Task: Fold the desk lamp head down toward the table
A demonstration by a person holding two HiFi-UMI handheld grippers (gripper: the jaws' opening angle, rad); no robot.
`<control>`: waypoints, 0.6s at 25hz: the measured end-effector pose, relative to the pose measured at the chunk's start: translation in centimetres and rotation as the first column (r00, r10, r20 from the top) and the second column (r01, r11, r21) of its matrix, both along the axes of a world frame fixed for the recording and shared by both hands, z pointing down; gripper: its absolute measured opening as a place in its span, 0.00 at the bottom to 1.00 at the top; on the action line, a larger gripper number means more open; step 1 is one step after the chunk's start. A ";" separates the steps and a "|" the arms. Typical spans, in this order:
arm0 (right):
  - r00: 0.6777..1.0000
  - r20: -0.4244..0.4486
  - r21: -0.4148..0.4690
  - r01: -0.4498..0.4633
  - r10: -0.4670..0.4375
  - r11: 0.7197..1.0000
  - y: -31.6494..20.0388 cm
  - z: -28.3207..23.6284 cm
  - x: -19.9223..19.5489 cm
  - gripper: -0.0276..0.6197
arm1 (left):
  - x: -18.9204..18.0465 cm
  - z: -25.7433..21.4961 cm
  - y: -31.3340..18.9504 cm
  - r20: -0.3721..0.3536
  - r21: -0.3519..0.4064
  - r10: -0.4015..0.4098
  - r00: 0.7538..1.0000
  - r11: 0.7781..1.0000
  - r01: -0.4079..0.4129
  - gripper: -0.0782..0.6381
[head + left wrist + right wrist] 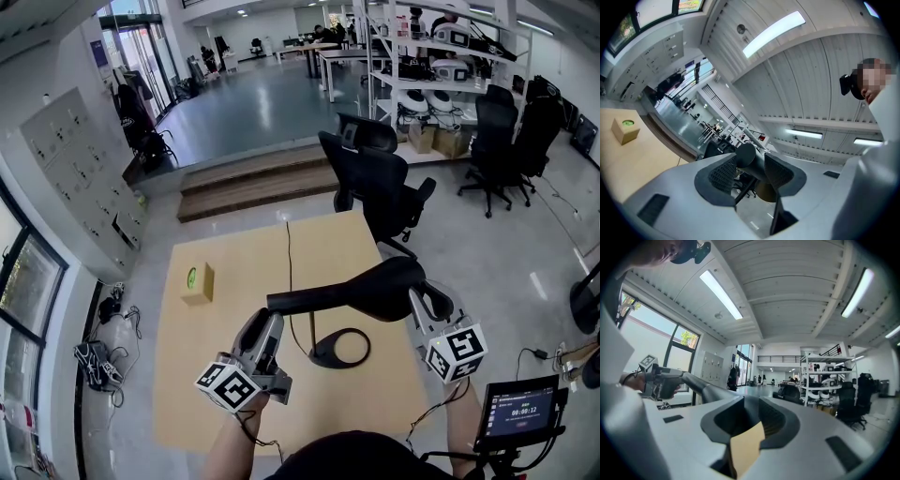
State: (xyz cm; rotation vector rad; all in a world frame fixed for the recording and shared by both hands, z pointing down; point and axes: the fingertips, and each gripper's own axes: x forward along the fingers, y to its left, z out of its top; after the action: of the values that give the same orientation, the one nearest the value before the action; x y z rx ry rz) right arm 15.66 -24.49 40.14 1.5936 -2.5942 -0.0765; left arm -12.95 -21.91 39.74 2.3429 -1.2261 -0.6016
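Note:
A black desk lamp stands on the wooden table (234, 262) on a ring base (340, 349). Its head (375, 286) lies about level above the base, wide at the right and tapering to a thin bar at the left. My left gripper (275, 314) is shut on the thin left end. In the left gripper view that bar (746, 157) sits clamped between the pads of the left gripper (747, 168). My right gripper (424, 298) is shut on the wide right end. In the right gripper view, the lamp head (708, 390) runs from the right gripper's (747, 416) jaws leftward to the left gripper (658, 380).
A small cardboard box (197, 281) with a green mark sits on the table's left side, and shows again as the box (626, 129) in the left gripper view. The lamp's cable (288, 262) runs to the far edge. A black office chair (375, 183) stands behind the table. A screen (520, 408) is at lower right.

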 end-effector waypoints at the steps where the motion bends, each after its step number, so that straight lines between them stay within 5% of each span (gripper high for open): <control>1: 1.000 0.003 -0.004 0.000 0.000 1.000 0.1 0.1 0.0 0.17 | 0.0 -0.1 0.1 0.001 0.001 0.000 1.000 1.000 0.000 0.35; 15: 0.999 0.037 -0.042 0.010 -0.009 0.999 0.1 1.3 0.0 0.17 | 0.0 -0.9 0.1 0.016 0.015 -0.009 1.000 1.000 0.009 0.35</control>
State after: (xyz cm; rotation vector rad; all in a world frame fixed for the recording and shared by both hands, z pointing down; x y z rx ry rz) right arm 15.64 -24.41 41.44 1.5838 -2.6123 0.0072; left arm -12.93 -21.80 38.80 2.3601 -1.2443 -0.5982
